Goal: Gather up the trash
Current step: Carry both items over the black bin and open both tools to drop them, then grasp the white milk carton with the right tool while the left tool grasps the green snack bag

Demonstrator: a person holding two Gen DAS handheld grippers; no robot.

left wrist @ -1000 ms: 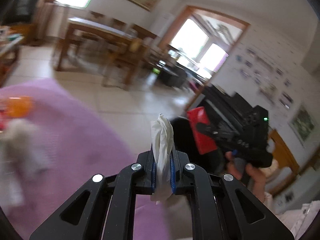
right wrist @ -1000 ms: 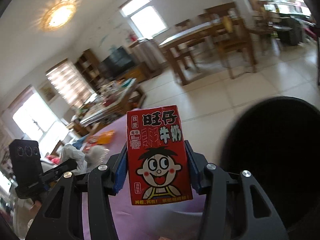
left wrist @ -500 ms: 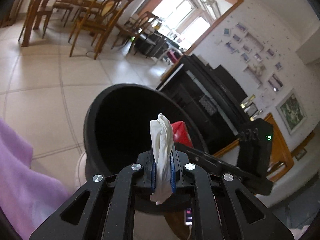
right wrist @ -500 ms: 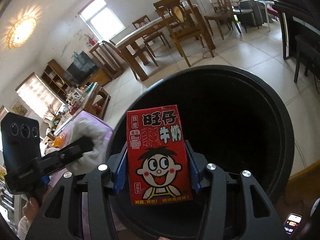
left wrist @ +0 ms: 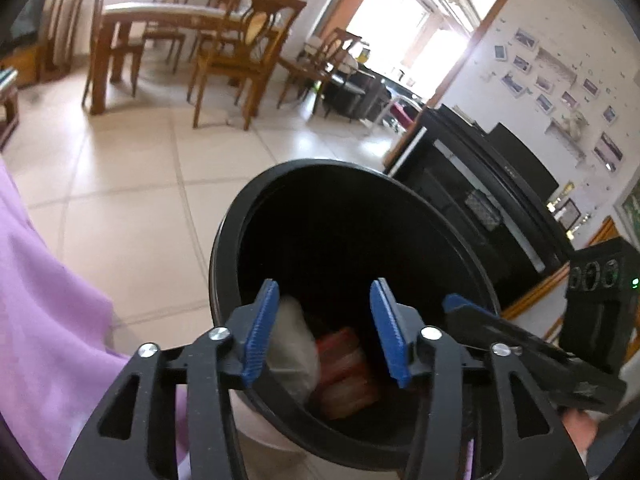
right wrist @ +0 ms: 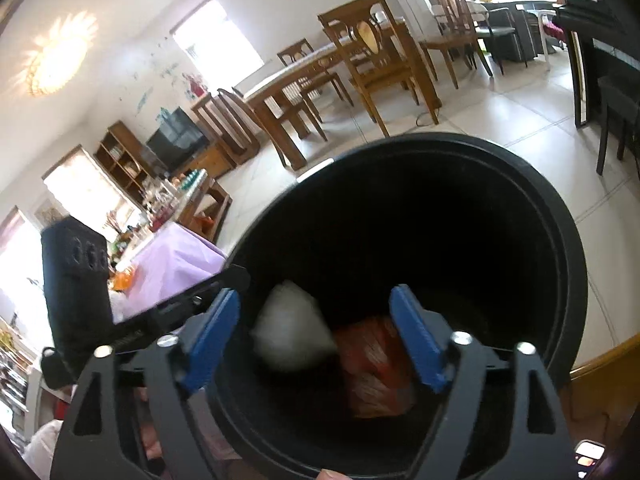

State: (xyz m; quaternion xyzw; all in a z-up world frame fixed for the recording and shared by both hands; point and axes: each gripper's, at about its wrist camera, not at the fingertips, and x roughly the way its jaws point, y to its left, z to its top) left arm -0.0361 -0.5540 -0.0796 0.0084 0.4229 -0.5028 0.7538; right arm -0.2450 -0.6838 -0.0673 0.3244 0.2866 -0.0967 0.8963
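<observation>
A black round trash bin [left wrist: 224,240] [right wrist: 568,240] stands on the tiled floor under both grippers. Inside it, blurred, are a crumpled white tissue [left wrist: 294,344] [right wrist: 290,328] and a red milk carton [left wrist: 344,372] [right wrist: 376,372], both free of the pads. My left gripper [left wrist: 324,328] hangs over the bin's near rim with its jaws opening and nothing gripped. My right gripper [right wrist: 316,336] is over the bin too, its jaws opening wide and clear of the carton. Each gripper shows at the edge of the other's view.
A purple cloth [left wrist: 36,320] covers a table at the left. A wooden dining table with chairs [left wrist: 168,40] stands across the floor. A black piano [left wrist: 480,184] is by the right wall. A phone [right wrist: 588,454] lies near the bin.
Both grippers opened over the bin. The tissue left the left gripper and the red carton left the right one; both now lie blurred inside the bin.
</observation>
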